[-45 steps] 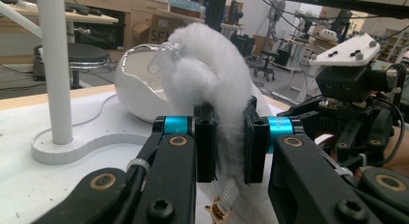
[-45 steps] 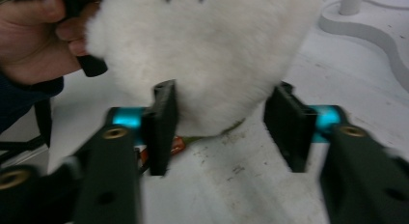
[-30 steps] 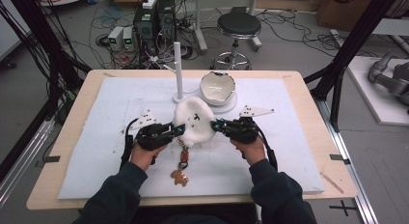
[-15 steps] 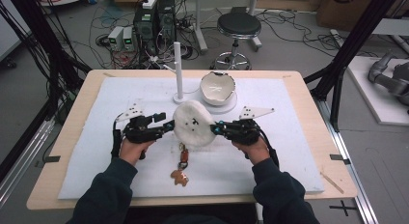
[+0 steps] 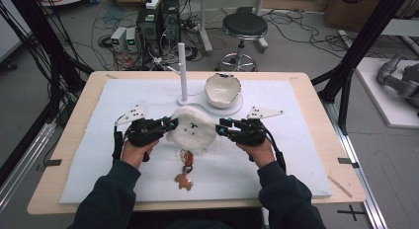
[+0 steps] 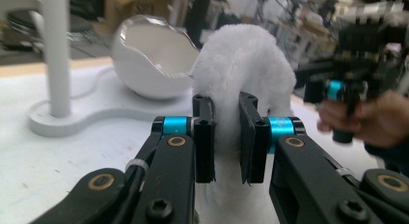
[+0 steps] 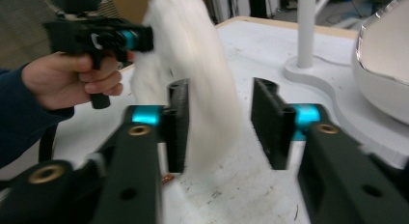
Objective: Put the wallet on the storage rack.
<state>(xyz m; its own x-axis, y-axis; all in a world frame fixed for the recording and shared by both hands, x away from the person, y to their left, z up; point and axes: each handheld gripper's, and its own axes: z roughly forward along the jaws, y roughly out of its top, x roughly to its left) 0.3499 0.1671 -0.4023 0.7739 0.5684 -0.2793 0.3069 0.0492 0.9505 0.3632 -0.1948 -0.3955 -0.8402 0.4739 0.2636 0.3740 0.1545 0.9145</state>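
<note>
Between our two grippers, near the middle of the table and lifted off the white mat [image 5: 99, 170], hangs the fluffy white pom [image 5: 192, 130]. It is flattened like a disc, standing on edge, its broad face toward the high camera. Our left gripper [image 6: 225, 137] is clenched on the pom's left rim, jaws pinching the fur. Our right gripper [image 7: 219, 130] sits at the opposite rim with its jaws released; the fur lies against one jaw and clear of the other, so the pom sits off-centre in that gap. A brown charm [image 5: 185, 179] dangles below toward the table's near edge. Behind, toward the far edge, stand the eggshell bowl [image 5: 223, 90] and white post [image 5: 182, 71].
</note>
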